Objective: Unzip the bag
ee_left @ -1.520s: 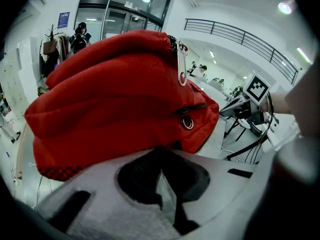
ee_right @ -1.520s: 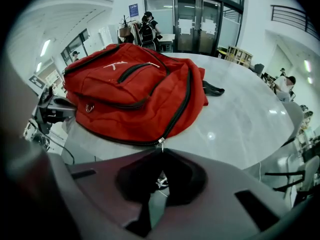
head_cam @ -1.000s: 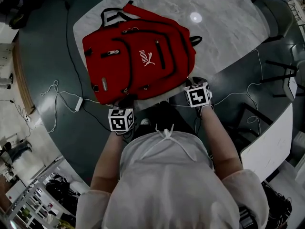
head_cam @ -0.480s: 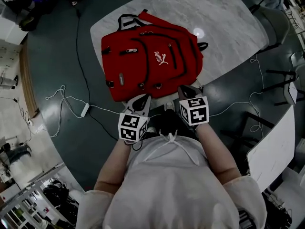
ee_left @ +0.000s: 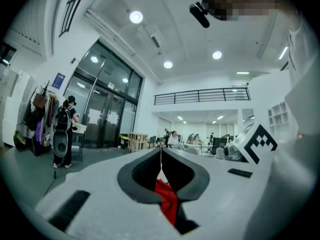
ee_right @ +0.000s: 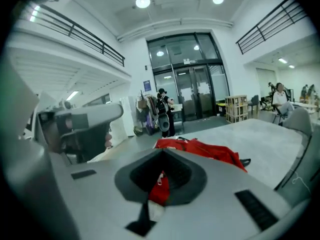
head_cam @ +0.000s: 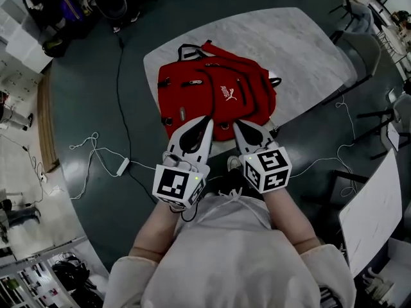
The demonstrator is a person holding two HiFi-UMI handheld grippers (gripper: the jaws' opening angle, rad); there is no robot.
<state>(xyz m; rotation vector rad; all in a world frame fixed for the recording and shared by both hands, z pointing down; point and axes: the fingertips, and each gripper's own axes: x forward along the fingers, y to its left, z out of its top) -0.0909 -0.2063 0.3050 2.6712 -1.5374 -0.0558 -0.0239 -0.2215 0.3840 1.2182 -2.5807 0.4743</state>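
- Head view: the red backpack (head_cam: 212, 98) lies flat on the grey marbled table (head_cam: 302, 37). "PUMA" and a leaping-cat logo are printed in white on its front.
- The left gripper (head_cam: 207, 120) and the right gripper (head_cam: 236, 126) point side by side at the backpack, their tips over its near edge. Each carries a marker cube with black-and-white square patterns.
- A white cable (head_cam: 96, 147) trails over the dark floor to the left of the backpack.
- One second ago only the marker cubes showed, just below the backpack's near edge. Now both grippers' white bodies show in full, and the backpack sits further from the person.
- Left gripper view: the left gripper (ee_left: 160, 153) has its jaws pressed together, with only a thin seam between the tips and nothing caught in it. Red backpack (ee_left: 167, 201) fabric shows through the dark-lined window behind the tips. The right gripper's marker cube (ee_left: 258, 144) is just to the right.
- Right gripper view: the right gripper (ee_right: 162, 152) is likewise closed at the tips and holds nothing. The backpack (ee_right: 202, 149) lies just past them on the table (ee_right: 265, 136), and red fabric with a pale zip pull (ee_right: 160, 178) shows through the window.
- Beyond the backpack a person (ee_right: 164, 113) stands by glass doors. The blue sign there is too small to read.
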